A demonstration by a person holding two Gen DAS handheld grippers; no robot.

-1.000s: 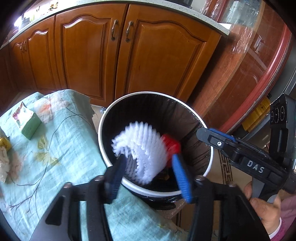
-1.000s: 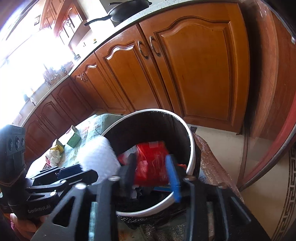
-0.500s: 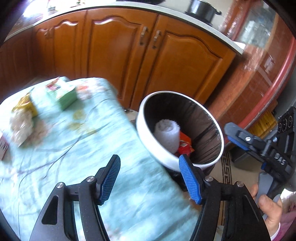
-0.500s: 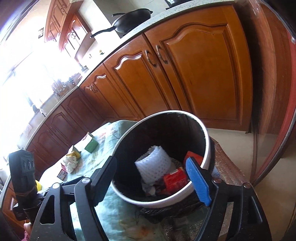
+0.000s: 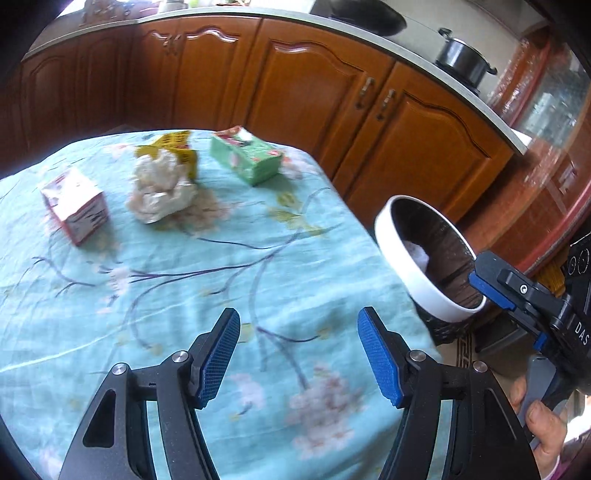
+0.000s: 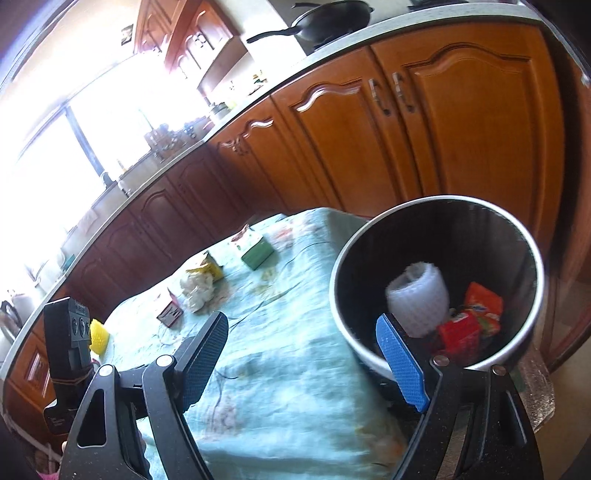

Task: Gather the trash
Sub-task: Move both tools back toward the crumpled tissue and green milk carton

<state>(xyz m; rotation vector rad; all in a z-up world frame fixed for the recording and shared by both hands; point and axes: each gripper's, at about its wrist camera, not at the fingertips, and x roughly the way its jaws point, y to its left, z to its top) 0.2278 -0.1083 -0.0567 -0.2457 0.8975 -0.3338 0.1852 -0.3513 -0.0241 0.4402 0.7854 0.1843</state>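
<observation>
My left gripper (image 5: pixel 299 354) hangs open and empty over the teal flowered tablecloth (image 5: pixel 221 295). Beyond it lie a crumpled white wad (image 5: pixel 160 188), a yellow carton (image 5: pixel 173 147), a green box (image 5: pixel 245 155) and a red-and-white carton (image 5: pixel 74 203). My right gripper (image 6: pixel 303 354) is open with nothing between its fingers, at the table's corner beside the white-rimmed bin (image 6: pixel 532 306). In the bin sit a white foam roll (image 6: pixel 417 295), a red carton (image 6: pixel 460 332) and an orange wrapper (image 6: pixel 484 299). The same bin (image 5: pixel 406 266) shows at the right in the left wrist view.
Brown kitchen cabinets (image 5: pixel 314 92) run behind the table, with a pot (image 5: pixel 463 59) and a pan (image 6: pixel 332 18) on the counter. A yellow thing (image 6: pixel 99 334) lies at the table's far left. A hand (image 5: pixel 543 424) holds the right gripper's handle.
Both grippers let their trash drop into the bin and stand open. The left one swung away from the bin to over the table. The right one drew back from the bin.
</observation>
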